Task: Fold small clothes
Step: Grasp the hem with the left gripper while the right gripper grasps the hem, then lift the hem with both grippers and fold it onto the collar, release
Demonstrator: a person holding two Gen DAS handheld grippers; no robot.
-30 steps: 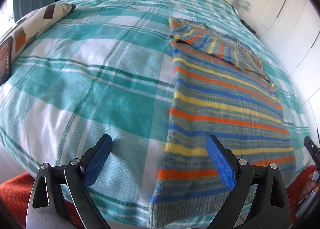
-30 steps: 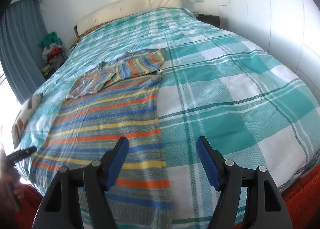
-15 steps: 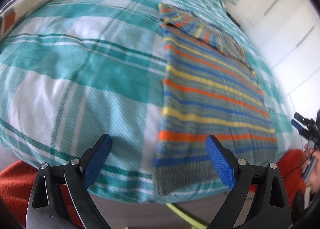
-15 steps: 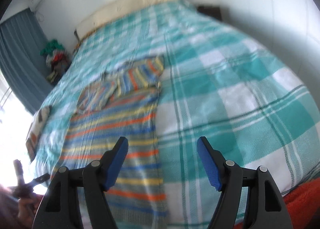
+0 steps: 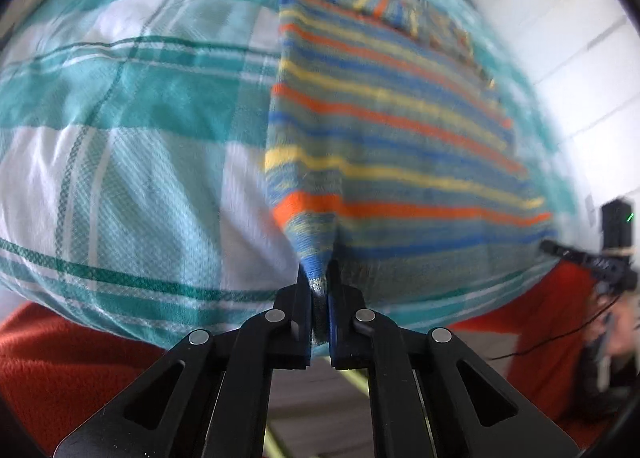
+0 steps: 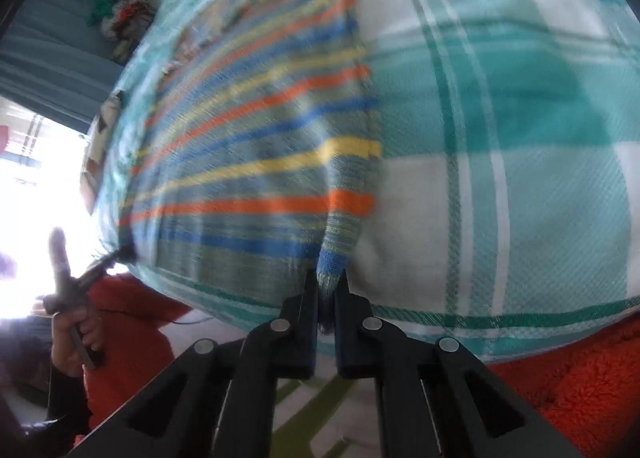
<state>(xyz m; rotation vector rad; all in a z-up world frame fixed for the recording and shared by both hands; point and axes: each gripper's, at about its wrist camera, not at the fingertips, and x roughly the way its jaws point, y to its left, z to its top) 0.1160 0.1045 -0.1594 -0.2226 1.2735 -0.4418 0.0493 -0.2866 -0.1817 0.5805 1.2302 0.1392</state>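
A striped knit sweater [image 5: 392, 130] in grey, blue, orange and yellow lies flat on the bed, its sleeves folded across the far end. My left gripper [image 5: 320, 278] is shut on the sweater's near left hem corner, and the fabric rises in a pinched ridge from the jaws. In the right wrist view the same sweater [image 6: 248, 146] fills the middle. My right gripper [image 6: 327, 278] is shut on its near right hem corner, also pulling up a ridge. Both grippers sit at the foot edge of the bed.
The bed is covered with a teal and white plaid cover [image 5: 120, 130]. An orange fleece blanket [image 6: 580, 390] hangs below the bed's edge. A person's hand [image 6: 74, 338] holds the left gripper's handle. A patterned pillow [image 6: 100, 130] and a pile of clothes [image 6: 120, 18] lie at the far left.
Both grippers tipped down toward the foot edge of the bed and went from wide open to shut, each on a hem corner of the sweater.
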